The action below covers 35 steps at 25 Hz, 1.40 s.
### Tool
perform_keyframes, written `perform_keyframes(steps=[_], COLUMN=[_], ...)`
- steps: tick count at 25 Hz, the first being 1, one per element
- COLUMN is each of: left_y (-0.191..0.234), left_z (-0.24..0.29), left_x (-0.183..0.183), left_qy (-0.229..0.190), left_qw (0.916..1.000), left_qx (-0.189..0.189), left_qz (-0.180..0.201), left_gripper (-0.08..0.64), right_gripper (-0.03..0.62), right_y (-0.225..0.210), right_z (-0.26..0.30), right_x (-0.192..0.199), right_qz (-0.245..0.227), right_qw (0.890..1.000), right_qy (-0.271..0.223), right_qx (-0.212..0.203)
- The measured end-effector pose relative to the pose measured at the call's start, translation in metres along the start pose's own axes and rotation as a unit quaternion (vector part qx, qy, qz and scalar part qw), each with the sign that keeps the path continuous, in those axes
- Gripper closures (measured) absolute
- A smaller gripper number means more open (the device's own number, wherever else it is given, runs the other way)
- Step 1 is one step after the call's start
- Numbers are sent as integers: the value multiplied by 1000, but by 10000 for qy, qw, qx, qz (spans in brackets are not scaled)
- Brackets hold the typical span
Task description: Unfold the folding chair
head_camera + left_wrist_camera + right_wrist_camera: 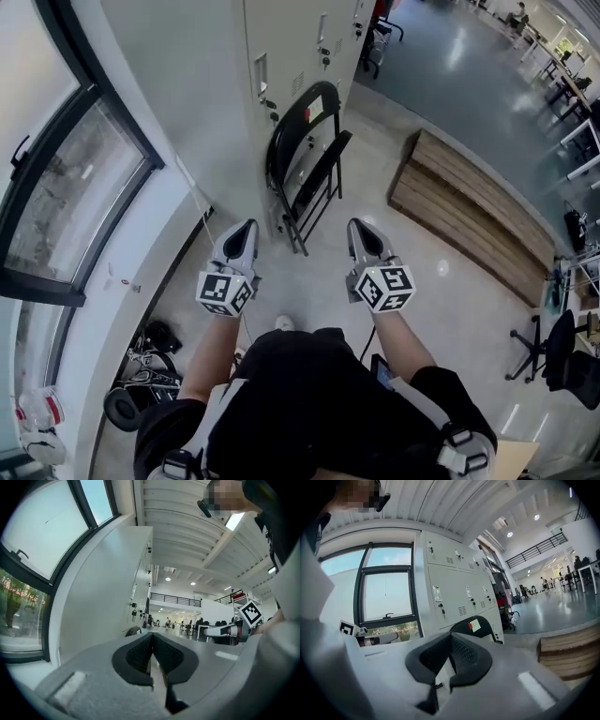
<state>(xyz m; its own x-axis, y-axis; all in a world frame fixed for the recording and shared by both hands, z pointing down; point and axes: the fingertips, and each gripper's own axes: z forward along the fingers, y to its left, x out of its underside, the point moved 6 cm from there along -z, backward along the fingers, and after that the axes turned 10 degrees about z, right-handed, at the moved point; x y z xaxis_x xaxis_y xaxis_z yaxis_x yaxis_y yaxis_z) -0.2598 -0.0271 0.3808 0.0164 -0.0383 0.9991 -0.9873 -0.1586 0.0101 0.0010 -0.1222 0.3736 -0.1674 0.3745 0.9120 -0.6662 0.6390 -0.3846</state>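
Note:
A black folding chair [305, 164] leans folded against the white lockers [281, 56], a red and white label on its backrest. In the right gripper view the chair's backrest [476, 626] peeks over the jaws. My left gripper [246, 230] and right gripper [359, 228] hover side by side a short way in front of the chair's feet, both shut and empty. The left gripper [152, 641] faces along the locker wall, and the chair's edge [132, 631] shows just left of its jaws. The right gripper [451, 641] faces the chair and lockers.
A low wooden platform [469, 211] lies on the floor right of the chair. A curved window wall [66, 187] runs along the left, with cables and gear [141, 375] at its base. Office chairs [553, 347] stand at the far right.

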Motion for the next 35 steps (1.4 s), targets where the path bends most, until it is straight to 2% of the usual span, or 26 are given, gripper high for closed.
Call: perform_keyframes(steps=[7,15,21,25,29,32,35], left_y=[13,15,31,34,32,37,48], left_z=[30,78,114,139,156,170,182], left_x=[26,52,69,78,91,103,122], left_qy=[383,661,1031,1118,1316,1535,1745], left_qw=[9992,9976,9935,9918,9883,9830,9751], left_qx=[105,-54,-441,-584,-772,-1009,-1346], left_qz=[-76,-211,-212,-187,-29,-5,-244], left_gripper=[555,555,555,555,552,498,437], right_gripper=[588,588,587,570,512,499,494], right_y=[-20,-83,-124,-146,-164,-177,-188], right_z=[21,71,127,159,187,212,234], right_x=[23,41,50,57,72,82,94], right_qz=[236,301,607,771,867,1032,1125], right_qw=[9991,9948,9899,9870,9823,9771,9725], right_qy=[244,767,1124,1324,1633,1832,2015], right_qx=[261,594,622,491,311,315,324])
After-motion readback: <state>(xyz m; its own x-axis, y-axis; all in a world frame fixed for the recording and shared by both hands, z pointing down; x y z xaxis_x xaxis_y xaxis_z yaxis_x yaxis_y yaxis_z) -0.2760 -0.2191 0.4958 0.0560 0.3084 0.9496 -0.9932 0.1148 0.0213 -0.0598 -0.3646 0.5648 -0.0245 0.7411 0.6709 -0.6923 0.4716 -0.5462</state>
